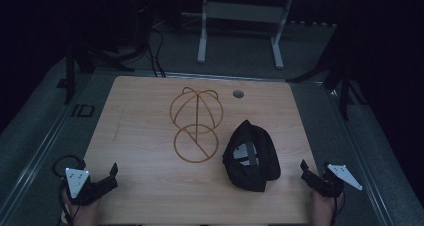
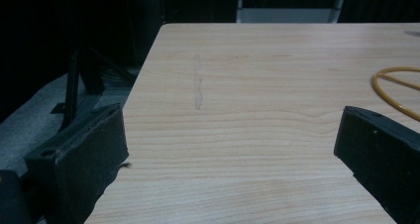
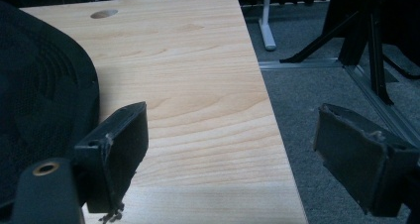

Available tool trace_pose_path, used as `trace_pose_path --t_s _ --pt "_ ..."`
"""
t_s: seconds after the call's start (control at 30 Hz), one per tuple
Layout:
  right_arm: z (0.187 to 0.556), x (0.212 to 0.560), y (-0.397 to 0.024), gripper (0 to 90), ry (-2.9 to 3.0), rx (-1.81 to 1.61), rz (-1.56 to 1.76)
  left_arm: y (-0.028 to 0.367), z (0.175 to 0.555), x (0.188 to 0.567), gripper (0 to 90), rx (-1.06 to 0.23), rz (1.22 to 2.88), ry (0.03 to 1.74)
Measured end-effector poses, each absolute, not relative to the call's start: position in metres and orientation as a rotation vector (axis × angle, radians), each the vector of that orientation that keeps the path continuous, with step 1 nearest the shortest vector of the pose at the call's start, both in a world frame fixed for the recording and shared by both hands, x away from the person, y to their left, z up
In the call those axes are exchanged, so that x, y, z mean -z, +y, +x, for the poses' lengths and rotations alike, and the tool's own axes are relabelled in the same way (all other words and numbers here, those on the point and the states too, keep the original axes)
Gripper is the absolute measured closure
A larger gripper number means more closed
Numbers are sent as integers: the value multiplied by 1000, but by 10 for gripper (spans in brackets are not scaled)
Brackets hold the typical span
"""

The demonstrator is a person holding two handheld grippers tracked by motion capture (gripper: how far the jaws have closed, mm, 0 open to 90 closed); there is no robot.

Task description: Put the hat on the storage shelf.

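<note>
Black mesh cap [image 1: 251, 156], seemingly golden wire stand [image 1: 195, 124].

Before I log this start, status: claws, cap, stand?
Left claw open, empty, near table edge. Right claw open, empty, beside black cap. Cap on table, apart from wire stand. Nothing in the way.

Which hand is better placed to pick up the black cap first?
Right, probably. The right claw sits open at the table's near right corner, just beside the black cap, which also looms close in the right gripper view. The left claw, also open, is at the near left corner, across the table from the cap.
</note>
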State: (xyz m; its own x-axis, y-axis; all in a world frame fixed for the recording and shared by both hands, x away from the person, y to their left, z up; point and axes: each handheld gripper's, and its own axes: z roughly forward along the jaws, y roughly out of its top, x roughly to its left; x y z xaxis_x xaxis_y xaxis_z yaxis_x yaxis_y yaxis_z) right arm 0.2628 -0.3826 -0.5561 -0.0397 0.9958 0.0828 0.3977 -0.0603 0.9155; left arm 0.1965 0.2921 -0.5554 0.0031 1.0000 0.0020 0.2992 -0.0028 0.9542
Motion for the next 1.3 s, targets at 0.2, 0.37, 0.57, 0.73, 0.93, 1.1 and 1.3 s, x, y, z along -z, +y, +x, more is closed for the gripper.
trace_pose_path --t_s 0.2,0.37,0.57,0.73,0.93,1.1,1.3 --pt "261 556 -383 139 1512 -1092 1545 292 195 555 4 -1045 1438 1408" --pt "261 556 -384 139 1524 -1107 1539 288 194 552 4 -1028 1423 1409" --pt "255 545 -381 139 1584 -1164 1500 279 192 549 4 -955 1434 1365" --pt "240 517 -363 138 1653 -1207 1405 267 188 545 20 -973 1457 1312" --pt "221 486 -335 133 1749 -1312 1308 255 187 541 19 -882 1511 1280" --pt "206 463 -307 126 1834 -1379 1227 247 187 540 19 -862 1556 1283" --pt "191 453 -273 107 1935 -1446 1087 239 186 539 19 -817 1595 1248"
